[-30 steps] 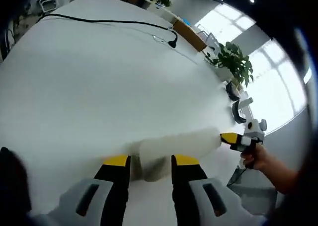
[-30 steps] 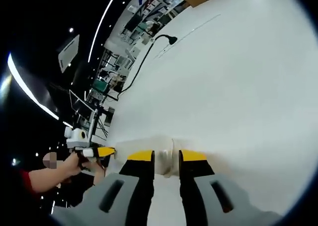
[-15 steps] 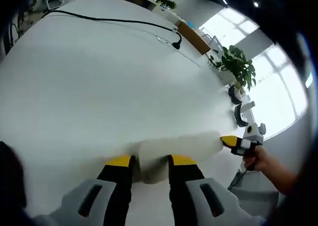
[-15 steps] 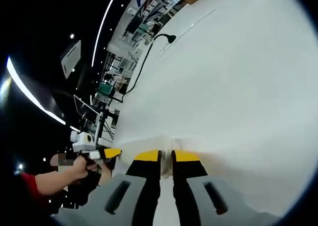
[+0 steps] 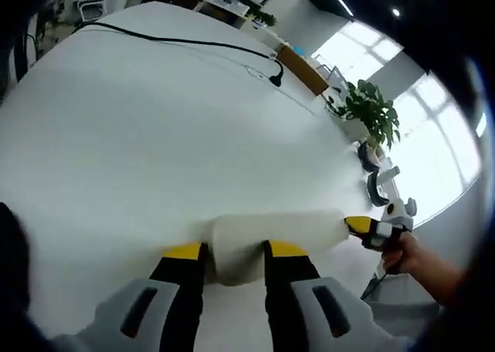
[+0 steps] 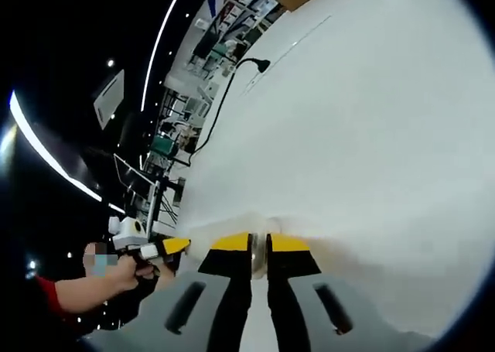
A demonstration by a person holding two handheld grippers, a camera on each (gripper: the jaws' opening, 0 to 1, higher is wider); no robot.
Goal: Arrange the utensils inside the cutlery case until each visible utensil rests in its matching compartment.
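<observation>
1. Left tool [image 5: 234, 251], seen in the left gripper view: two grey jaws with yellow tips rise from the bottom, a moderate gap apart, pressed against both sides of the near end of the cutlery case [image 5: 271, 234].
2. Right tool [image 6: 259, 244], seen in the right gripper view: its yellow-tipped jaws stand almost together, with a thin pale edge of the case pinched between them.
3. Cutlery case: a long, rounded, off-white body, blurred and soft-looking, lying across the white worktop [image 5: 155, 128] just ahead of the left tool. Its inside and any utensils cannot be made out.
4. At the case's far end in the left gripper view, the right tool's yellow tip meets it, gripped by a person's hand [image 5: 405, 251].
5. Worktop: smooth, matt, white. A thin black cable [image 5: 178, 41] runs across its far part.
6. Beyond the worktop's edge: a leafy green plant [image 5: 370, 108] by bright windows.
</observation>
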